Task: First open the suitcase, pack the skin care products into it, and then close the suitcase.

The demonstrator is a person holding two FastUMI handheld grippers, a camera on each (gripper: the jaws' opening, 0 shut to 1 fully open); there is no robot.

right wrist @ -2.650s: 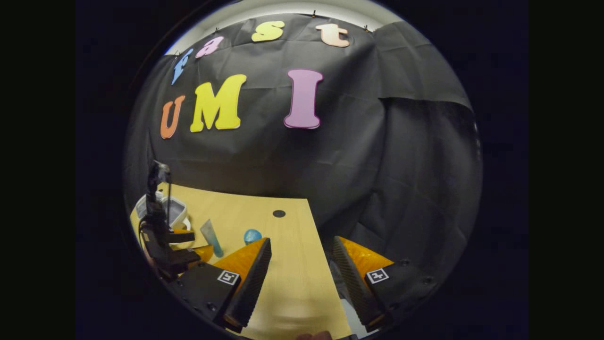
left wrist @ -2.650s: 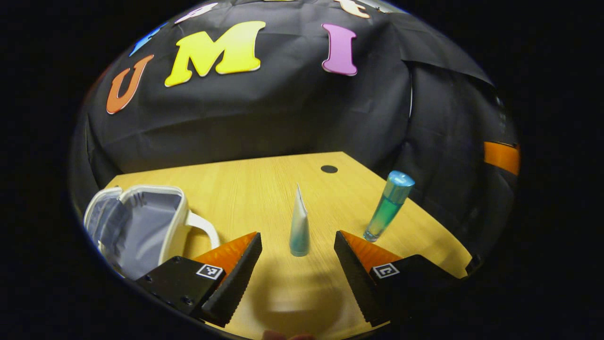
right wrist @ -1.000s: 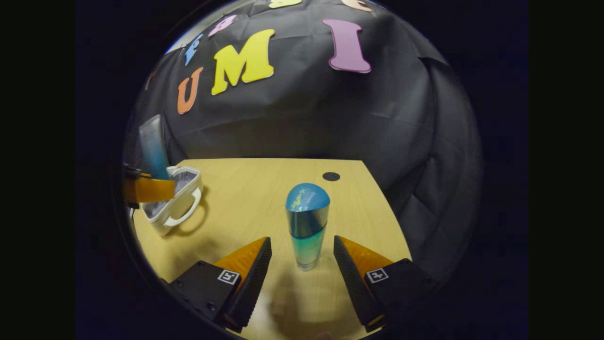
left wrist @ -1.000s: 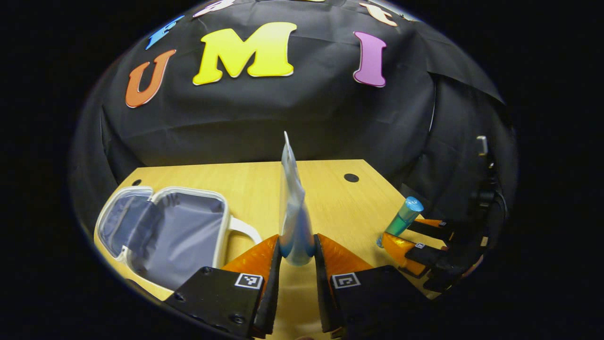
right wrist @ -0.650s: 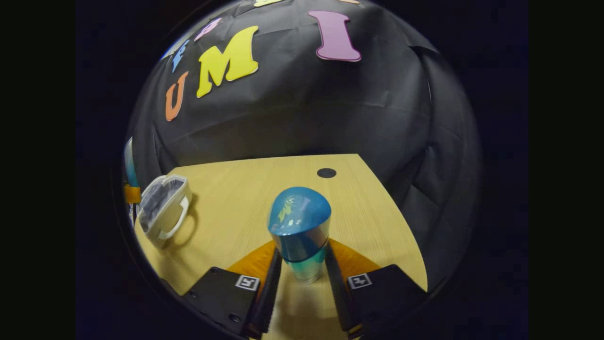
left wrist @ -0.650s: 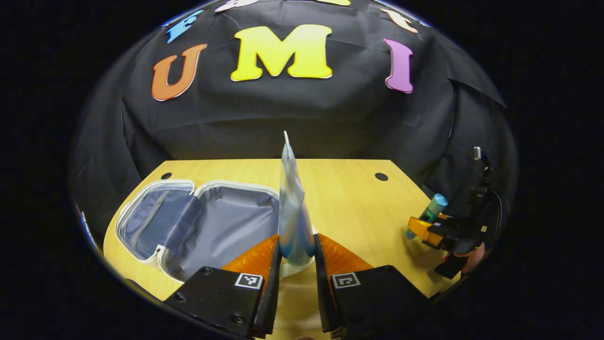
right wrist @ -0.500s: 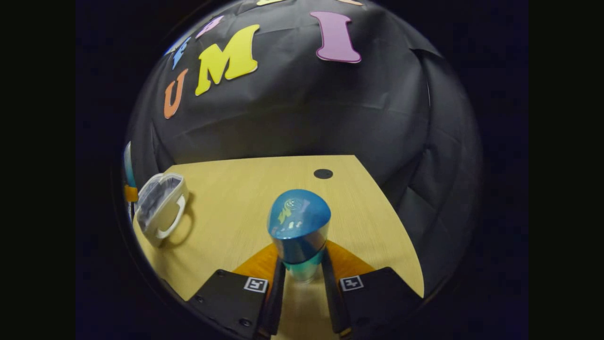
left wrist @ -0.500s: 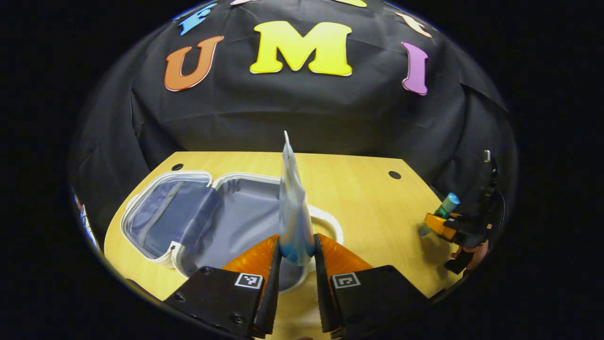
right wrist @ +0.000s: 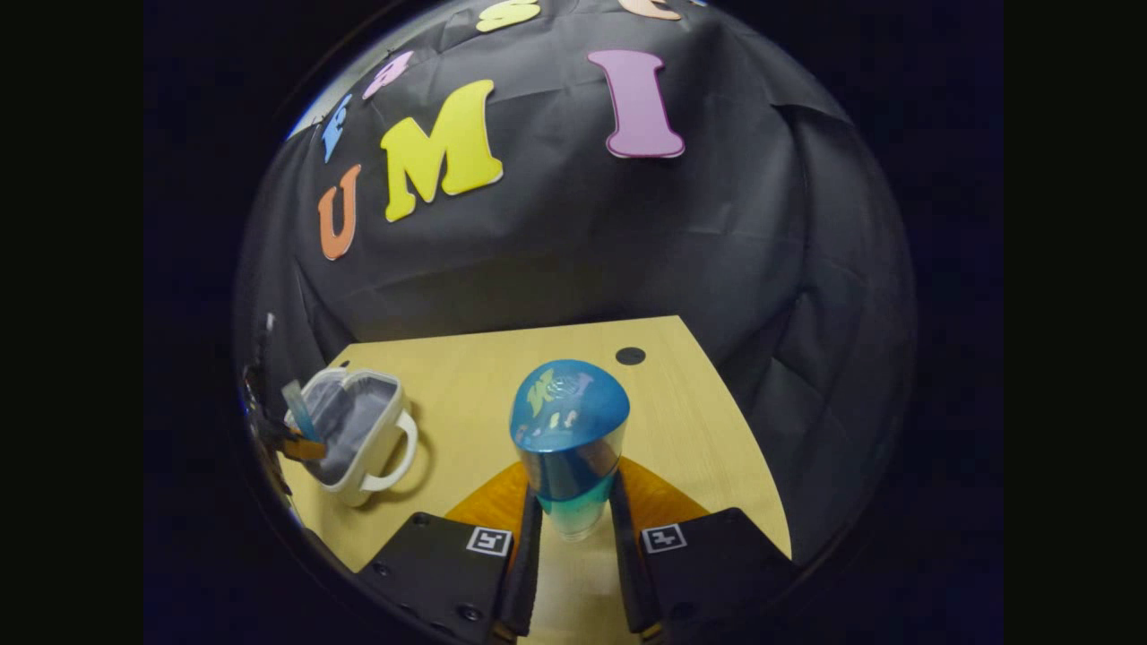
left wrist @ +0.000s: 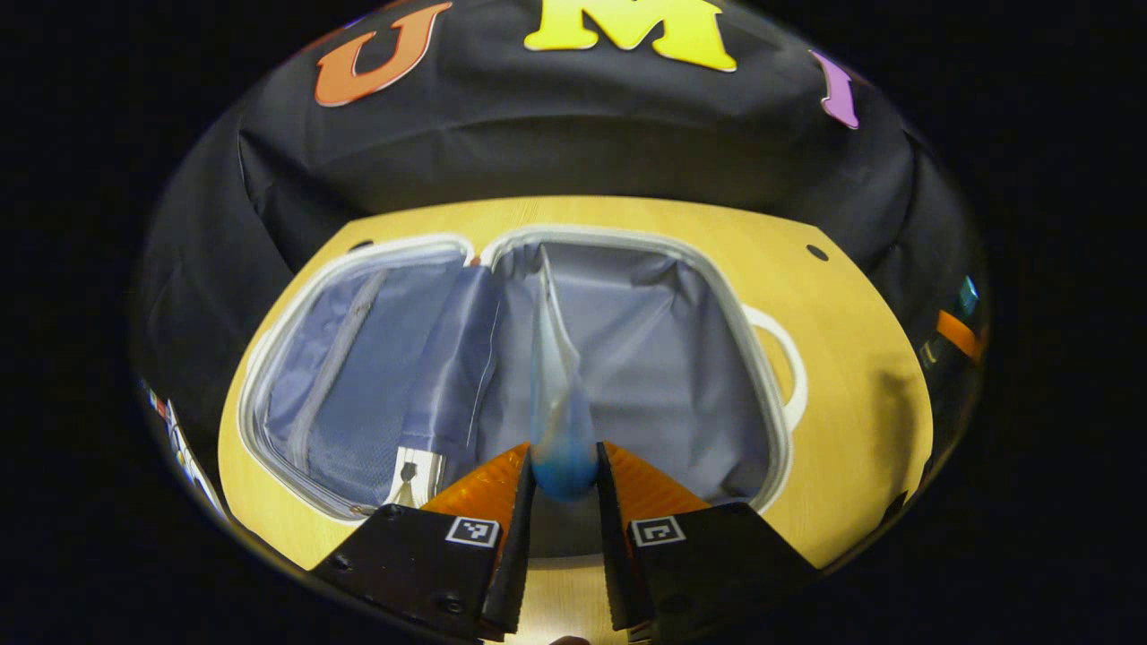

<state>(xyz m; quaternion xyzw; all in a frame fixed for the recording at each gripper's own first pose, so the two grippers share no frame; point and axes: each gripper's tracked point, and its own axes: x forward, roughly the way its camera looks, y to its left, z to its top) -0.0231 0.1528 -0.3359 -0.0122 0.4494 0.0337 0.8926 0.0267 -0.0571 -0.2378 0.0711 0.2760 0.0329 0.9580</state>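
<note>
Now the left gripper (left wrist: 563, 488) clamps the pale blue-tipped squeeze tube (left wrist: 556, 394), moved from beside to above the open white suitcase (left wrist: 627, 358); the right gripper (right wrist: 572, 537) clamps the domed blue-capped bottle (right wrist: 569, 443), raised off the wooden desk (right wrist: 699, 448).

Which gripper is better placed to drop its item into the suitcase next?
Left. The left gripper holds the tube directly over the open suitcase. The right gripper grips the bottle over the table, well away from the suitcase.
</note>
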